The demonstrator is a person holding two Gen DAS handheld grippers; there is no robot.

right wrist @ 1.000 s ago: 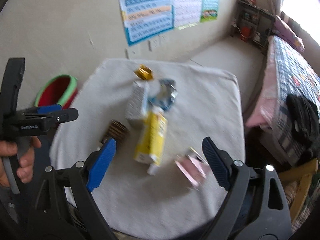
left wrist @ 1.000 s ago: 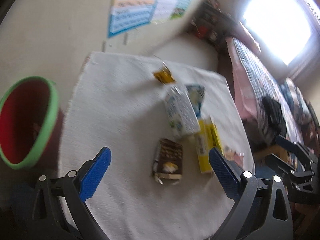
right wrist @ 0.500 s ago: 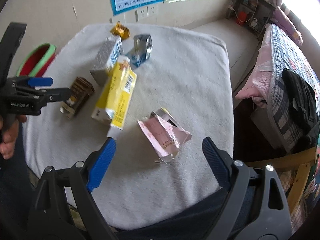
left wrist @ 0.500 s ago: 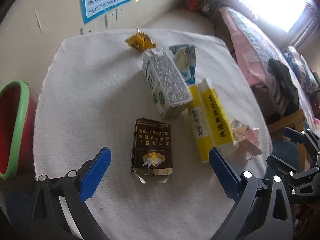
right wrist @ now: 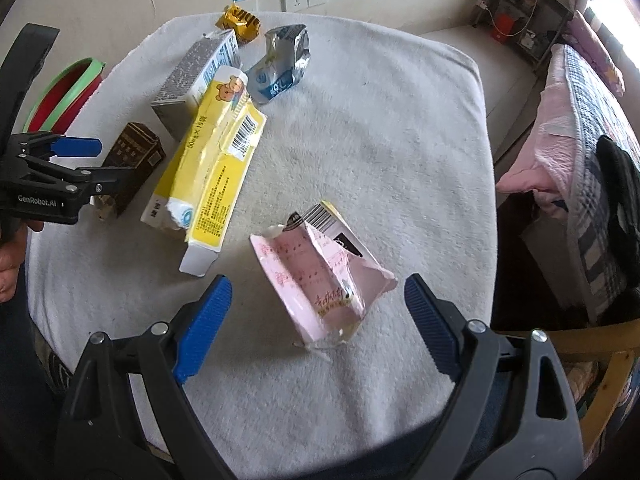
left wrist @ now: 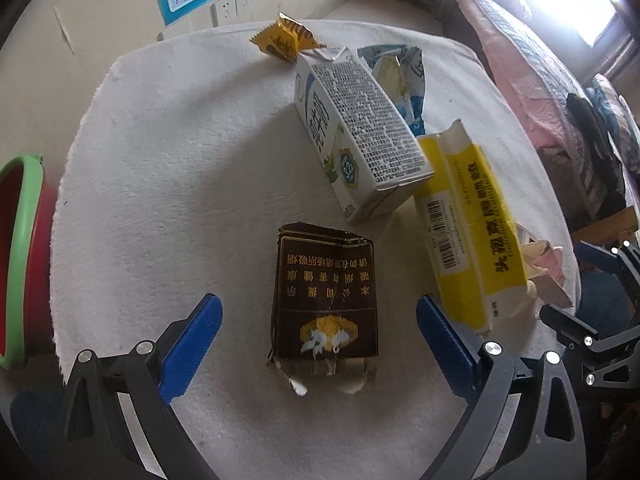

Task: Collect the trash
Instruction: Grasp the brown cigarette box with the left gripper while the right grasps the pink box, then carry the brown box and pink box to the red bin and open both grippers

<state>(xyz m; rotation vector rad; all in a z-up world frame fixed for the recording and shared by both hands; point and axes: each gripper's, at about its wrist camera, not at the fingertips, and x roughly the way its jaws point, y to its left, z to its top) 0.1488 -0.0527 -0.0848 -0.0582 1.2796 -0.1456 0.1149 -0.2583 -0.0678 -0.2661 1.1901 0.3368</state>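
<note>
Left wrist view: you held left tongs (left wrist: 319, 320) spread wide, nothing gripped, straddling crushed brown pack (left wrist: 325, 306) flat on table (left wrist: 160, 184), likely lined up for pinch. Right tongs (right wrist: 318, 312) likewise gaped empty around pink wrapper (right wrist: 320, 280). Red bin (left wrist: 20, 256) stood beside table's left edge, handy for drop

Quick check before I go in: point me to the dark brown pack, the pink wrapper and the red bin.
dark brown pack (left wrist: 325, 298), left wrist view: middle of its printed face.
pink wrapper (right wrist: 316, 280), right wrist view: centre of the crumpled pink panel.
red bin (left wrist: 18, 264), left wrist view: its green rim.
</note>
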